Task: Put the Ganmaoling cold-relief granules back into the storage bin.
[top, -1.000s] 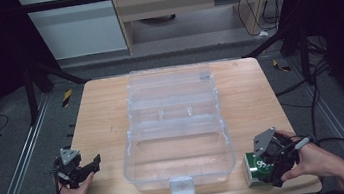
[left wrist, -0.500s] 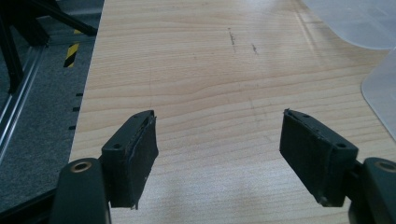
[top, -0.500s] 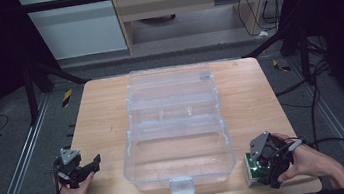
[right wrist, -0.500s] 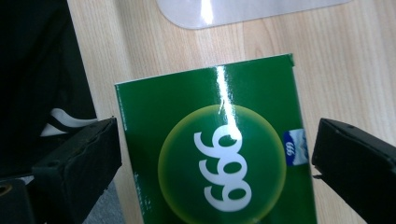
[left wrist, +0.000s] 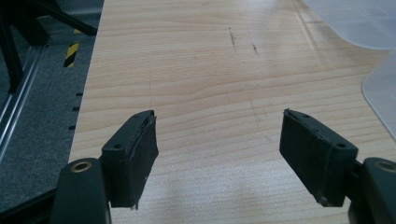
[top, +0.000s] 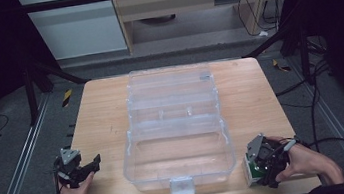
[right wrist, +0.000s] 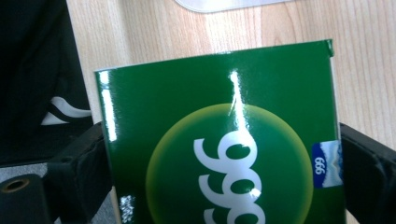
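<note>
Glossy green carton (right wrist: 219, 140), pale woodgrain table (right wrist: 299, 23)

— How are your cameras set?

— My high view sits above my side of the tabletop (top: 101, 111), looking forward and down. It takes in the whole tabletop, the clear case (top: 176, 126) in the middle and the floor beyond, from well off.

— And the other two?

— One rides on each hand-held gripper. The left gripper view looks along its jaws, low and close over bare tabletop (left wrist: 201, 70), with the case's edge (left wrist: 380, 93) at its right. The right gripper view is very near: a green box (right wrist: 219, 140) covers most of it, with wood behind.

— What do they share?

— My high view has the same box (top: 253, 169) at the near right, and the same wood near left.
</note>
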The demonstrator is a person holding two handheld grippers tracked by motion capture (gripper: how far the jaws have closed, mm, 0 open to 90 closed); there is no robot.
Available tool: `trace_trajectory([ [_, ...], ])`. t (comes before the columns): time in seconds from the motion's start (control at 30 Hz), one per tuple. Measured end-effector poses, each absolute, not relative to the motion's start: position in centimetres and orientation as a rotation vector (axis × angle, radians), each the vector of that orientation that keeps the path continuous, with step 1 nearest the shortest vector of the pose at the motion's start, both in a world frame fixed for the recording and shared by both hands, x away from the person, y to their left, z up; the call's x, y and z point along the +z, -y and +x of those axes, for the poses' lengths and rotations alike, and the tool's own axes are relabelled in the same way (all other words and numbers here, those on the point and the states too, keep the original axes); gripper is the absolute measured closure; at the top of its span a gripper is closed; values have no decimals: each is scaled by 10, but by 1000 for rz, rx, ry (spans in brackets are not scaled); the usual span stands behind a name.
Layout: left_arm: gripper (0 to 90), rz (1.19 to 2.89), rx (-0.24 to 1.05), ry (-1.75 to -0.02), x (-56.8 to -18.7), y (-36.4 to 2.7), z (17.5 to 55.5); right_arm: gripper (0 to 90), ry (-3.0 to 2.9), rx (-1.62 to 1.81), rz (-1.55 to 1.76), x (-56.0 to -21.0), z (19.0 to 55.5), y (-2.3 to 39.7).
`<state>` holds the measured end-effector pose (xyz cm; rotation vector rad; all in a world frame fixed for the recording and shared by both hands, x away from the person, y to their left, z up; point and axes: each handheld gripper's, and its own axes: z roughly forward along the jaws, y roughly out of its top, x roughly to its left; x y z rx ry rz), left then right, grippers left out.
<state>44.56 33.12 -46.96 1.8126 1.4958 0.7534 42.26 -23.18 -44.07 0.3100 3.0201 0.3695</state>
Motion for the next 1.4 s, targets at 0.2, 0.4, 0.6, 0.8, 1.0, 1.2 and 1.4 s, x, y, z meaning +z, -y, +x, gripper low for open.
trace_trajectory([
  [0.2,267,1813,755,-1496,-470,-332,445,110,-3032,376,306,-445,424,233],
  [0.4,267,1813,756,-1496,-470,-331,445,155,-3033,389,334,-442,423,237],
  [0.6,267,1812,756,-1496,-470,-331,445,158,-3032,382,363,-436,420,237],
  [0.8,267,1816,752,-1495,-470,-331,445,159,-2965,447,396,-409,415,238],
  [1.0,268,1820,749,-1495,-470,-331,446,159,-2935,487,404,-386,413,236],
  [1.2,268,1820,746,-1496,-470,-331,446,159,-2918,504,418,-371,411,234],
  [1.4,268,1820,743,-1496,-470,-331,446,159,-2898,531,441,-352,412,232],
])
